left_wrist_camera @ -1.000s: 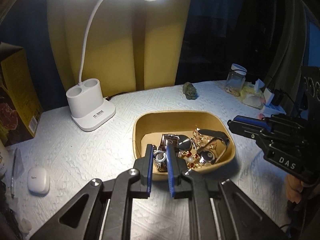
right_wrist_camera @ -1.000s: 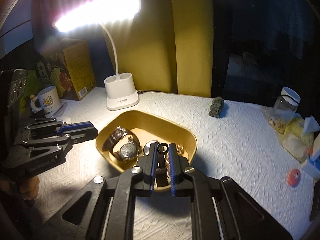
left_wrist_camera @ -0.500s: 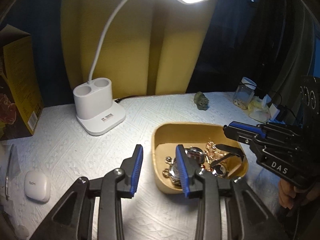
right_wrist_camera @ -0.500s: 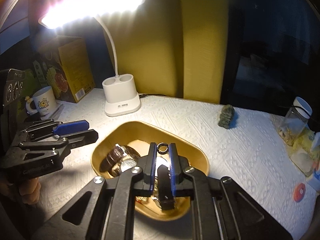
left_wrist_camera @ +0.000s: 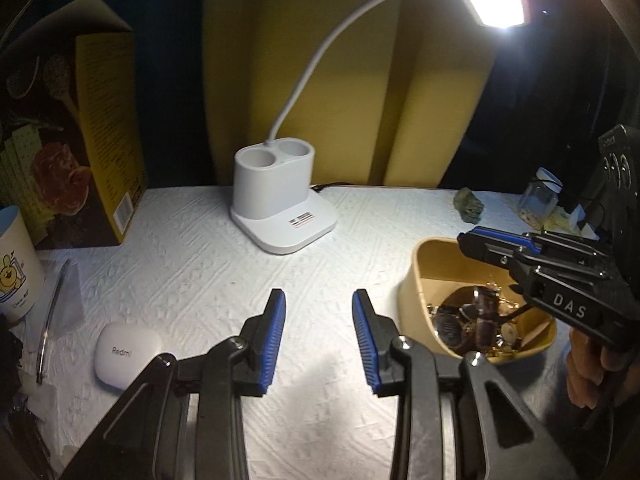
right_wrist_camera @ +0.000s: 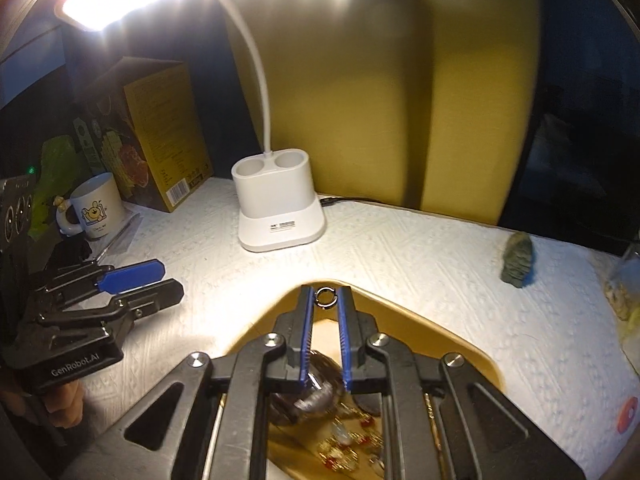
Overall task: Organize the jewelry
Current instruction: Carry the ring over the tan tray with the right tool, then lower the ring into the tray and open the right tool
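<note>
A tan tray [left_wrist_camera: 420, 276] holds watches [left_wrist_camera: 460, 320] and gold jewelry. In the left wrist view it sits at the right. My left gripper [left_wrist_camera: 318, 300] is open and empty over the bare white cloth, left of the tray. My right gripper [right_wrist_camera: 327, 298] is shut on a small silver ring [right_wrist_camera: 327, 297] pinched at its fingertips, above the tray's far rim [right_wrist_camera: 384, 300]. It also shows in the left wrist view [left_wrist_camera: 496, 240], above the tray. Watches and gold pieces [right_wrist_camera: 344, 444] lie under it.
A white lamp base [left_wrist_camera: 280, 204] with two cups stands at the back centre. A yellow box [left_wrist_camera: 92, 128], a mug [left_wrist_camera: 16, 264], a pen [left_wrist_camera: 48, 320] and a white earbud case [left_wrist_camera: 126, 354] lie left. A small green figurine [right_wrist_camera: 518, 258] and a jar [left_wrist_camera: 540, 200] stand right.
My left gripper opened wide and swung left, off the tray, over bare cloth. My right gripper moved forward and up over the tray's far rim, still holding the ring.
</note>
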The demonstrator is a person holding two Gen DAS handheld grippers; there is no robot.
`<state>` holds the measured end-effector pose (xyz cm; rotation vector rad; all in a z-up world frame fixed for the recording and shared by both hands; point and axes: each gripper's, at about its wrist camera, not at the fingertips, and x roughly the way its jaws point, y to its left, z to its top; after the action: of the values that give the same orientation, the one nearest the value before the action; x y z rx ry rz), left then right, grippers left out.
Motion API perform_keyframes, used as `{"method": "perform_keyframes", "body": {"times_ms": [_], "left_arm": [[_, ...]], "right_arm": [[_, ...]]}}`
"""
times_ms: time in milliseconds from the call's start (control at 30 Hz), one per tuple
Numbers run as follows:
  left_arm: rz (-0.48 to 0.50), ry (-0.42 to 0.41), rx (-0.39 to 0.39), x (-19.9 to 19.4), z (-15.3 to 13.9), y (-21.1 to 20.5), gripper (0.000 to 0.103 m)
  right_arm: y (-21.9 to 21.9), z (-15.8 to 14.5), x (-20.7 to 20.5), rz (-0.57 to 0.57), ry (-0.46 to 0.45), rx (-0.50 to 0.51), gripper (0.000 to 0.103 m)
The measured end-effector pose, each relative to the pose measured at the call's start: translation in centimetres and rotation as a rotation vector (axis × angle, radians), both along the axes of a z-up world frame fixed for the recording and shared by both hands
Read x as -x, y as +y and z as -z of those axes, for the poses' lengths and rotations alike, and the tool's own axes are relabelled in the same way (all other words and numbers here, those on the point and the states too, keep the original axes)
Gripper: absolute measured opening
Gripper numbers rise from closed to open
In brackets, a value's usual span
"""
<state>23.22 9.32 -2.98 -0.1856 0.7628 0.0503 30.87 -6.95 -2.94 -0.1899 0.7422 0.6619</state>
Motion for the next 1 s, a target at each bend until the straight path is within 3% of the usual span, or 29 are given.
{"method": "perform_keyframes", "body": {"times_ms": [267, 400, 1000], "left_arm": [[-0.034, 0.023, 0.021, 0.3, 0.9, 1.5, 0.033], [-0.037, 0.018, 0.025, 0.6, 0.9, 1.6, 0.033], [-0.005, -0.042, -0.001, 5.0, -1.9, -0.8, 0.036]], "right_arm": [[1.5, 0.7, -0.4, -0.001, 0.015, 0.022, 0.011], [1.4, 0.5, -0.2, 0.007, 0.021, 0.024, 0.024], [-1.7, -1.5, 4.5, 0.032, -0.013, 0.006, 0.024]]}}
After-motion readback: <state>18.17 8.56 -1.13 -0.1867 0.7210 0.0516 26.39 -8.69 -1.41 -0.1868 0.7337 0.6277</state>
